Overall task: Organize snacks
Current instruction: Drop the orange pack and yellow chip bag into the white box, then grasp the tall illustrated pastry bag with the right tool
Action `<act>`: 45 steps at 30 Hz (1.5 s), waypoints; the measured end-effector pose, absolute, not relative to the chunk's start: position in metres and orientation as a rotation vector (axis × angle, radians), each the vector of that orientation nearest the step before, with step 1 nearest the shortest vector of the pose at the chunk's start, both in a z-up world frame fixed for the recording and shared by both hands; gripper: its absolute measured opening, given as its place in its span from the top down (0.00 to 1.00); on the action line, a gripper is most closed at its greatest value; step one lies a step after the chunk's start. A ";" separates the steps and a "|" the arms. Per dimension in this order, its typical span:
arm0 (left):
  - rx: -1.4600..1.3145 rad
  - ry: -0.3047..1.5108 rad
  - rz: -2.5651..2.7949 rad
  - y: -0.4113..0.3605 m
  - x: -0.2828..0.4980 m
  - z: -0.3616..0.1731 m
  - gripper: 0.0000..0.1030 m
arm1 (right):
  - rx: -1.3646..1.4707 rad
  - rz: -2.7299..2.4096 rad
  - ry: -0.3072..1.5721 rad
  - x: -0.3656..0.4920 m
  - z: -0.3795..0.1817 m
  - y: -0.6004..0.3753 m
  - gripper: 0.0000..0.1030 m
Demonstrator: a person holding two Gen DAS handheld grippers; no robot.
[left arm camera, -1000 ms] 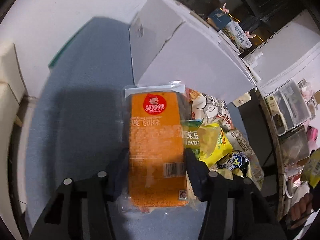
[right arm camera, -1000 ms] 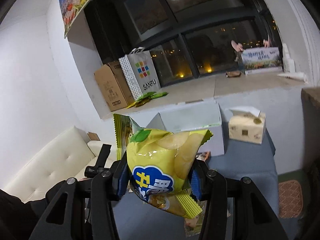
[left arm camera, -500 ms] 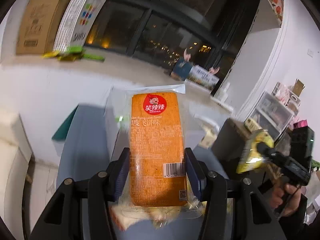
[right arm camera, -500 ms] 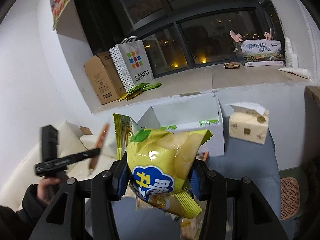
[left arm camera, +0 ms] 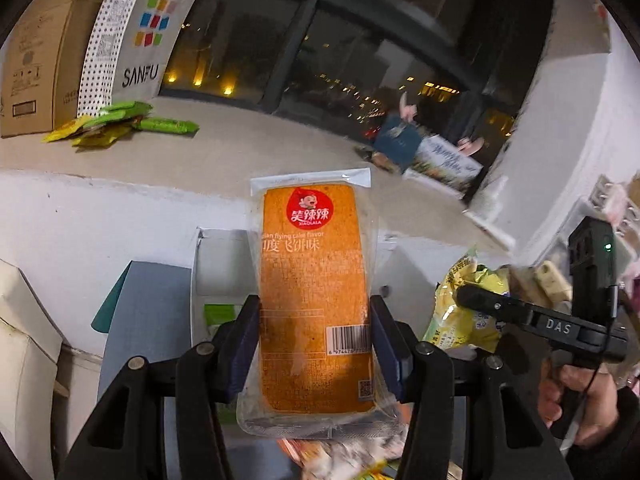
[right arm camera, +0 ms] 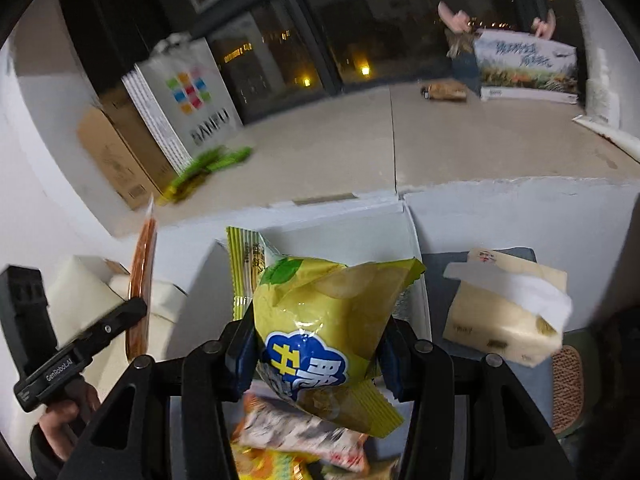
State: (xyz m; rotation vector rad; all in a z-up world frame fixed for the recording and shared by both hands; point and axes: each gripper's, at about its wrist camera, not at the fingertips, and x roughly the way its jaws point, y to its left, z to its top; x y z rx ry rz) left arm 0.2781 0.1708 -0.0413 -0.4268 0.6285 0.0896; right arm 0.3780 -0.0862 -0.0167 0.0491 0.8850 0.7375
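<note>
Looking along the left gripper (left arm camera: 314, 344), its two fingers pinch a flat orange snack pack in clear wrap (left arm camera: 314, 292) by its long edges, upright and lifted, with the open white cardboard box (left arm camera: 216, 276) directly behind it; to the right of that box the other hand's tool carries a yellow bag. In the right wrist view, the right gripper (right arm camera: 318, 350) is clamped on the sides of a puffy yellow chip bag (right arm camera: 320, 320), held just in front of the same white box (right arm camera: 344, 240), with a beige tissue pack (right arm camera: 504, 320) to the box's right and loose snack packets (right arm camera: 300, 436) below the bag. To drop both well, I judge each pack should be carried over the box opening one at a time, lowered past the rim, and released only once inside, keeping the two tools from colliding.
</note>
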 end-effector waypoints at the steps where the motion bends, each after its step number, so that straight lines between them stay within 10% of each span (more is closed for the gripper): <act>1: -0.427 0.641 0.094 0.172 0.282 -0.046 0.43 | 0.038 0.729 0.892 0.384 -0.021 -0.081 0.47; 5: -0.373 0.733 0.138 0.173 0.301 -0.066 0.02 | 0.030 0.711 0.930 0.405 -0.039 -0.066 0.32; 7: -0.336 0.723 0.180 0.172 0.297 -0.066 0.00 | 0.024 0.706 0.930 0.408 -0.043 -0.063 0.00; 28: -0.243 0.439 0.084 0.105 0.109 0.015 0.00 | -0.035 0.771 0.619 0.272 0.040 -0.162 0.00; 45: -0.255 0.501 0.015 0.048 0.001 -0.037 0.00 | -0.075 0.724 0.692 0.146 -0.040 -0.242 0.00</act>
